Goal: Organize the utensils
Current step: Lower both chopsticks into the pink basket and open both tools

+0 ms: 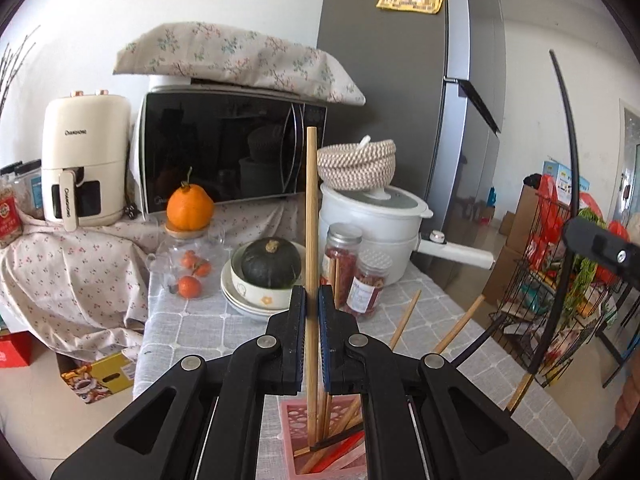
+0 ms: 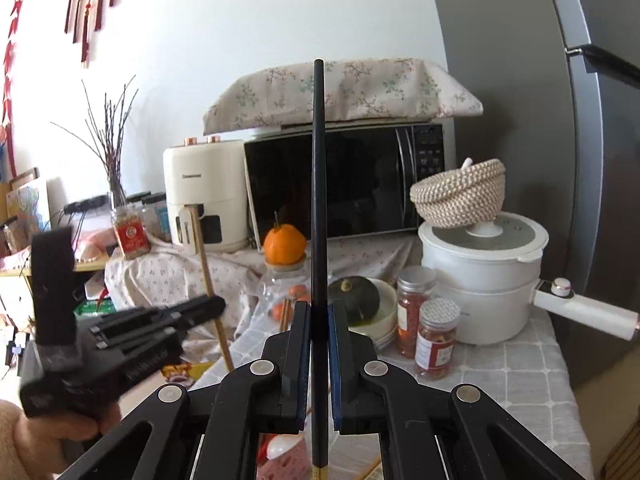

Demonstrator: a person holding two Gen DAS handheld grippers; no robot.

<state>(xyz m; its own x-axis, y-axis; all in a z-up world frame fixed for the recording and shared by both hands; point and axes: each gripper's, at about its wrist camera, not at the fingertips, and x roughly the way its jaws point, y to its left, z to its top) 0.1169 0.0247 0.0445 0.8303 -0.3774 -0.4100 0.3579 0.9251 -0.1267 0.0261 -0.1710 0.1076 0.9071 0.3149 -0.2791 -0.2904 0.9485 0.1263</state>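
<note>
My left gripper (image 1: pixel 312 294) is shut on a wooden chopstick (image 1: pixel 311 216) that stands upright, its lower end inside a pink perforated holder (image 1: pixel 290 428) below the jaws. The holder has several other chopsticks in it, wooden and red. Two more wooden chopsticks (image 1: pixel 404 322) lean out to the right. My right gripper (image 2: pixel 319 310) is shut on a black chopstick (image 2: pixel 318 184) with a gold tip, held upright above the table. The pink holder (image 2: pixel 284 466) shows low in the right wrist view. The left gripper (image 2: pixel 132 340) also appears there at the left, blurred.
On the grey checked tablecloth (image 1: pixel 188 328) stand a bowl stack with a dark squash (image 1: pixel 271 264), two red-filled jars (image 1: pixel 366 284), a glass jar with tangerines (image 1: pixel 188 268) and a white pot (image 1: pixel 376 224). A microwave (image 1: pixel 228 148), an air fryer (image 1: pixel 82 160) and a fridge (image 1: pixel 400 80) stand behind.
</note>
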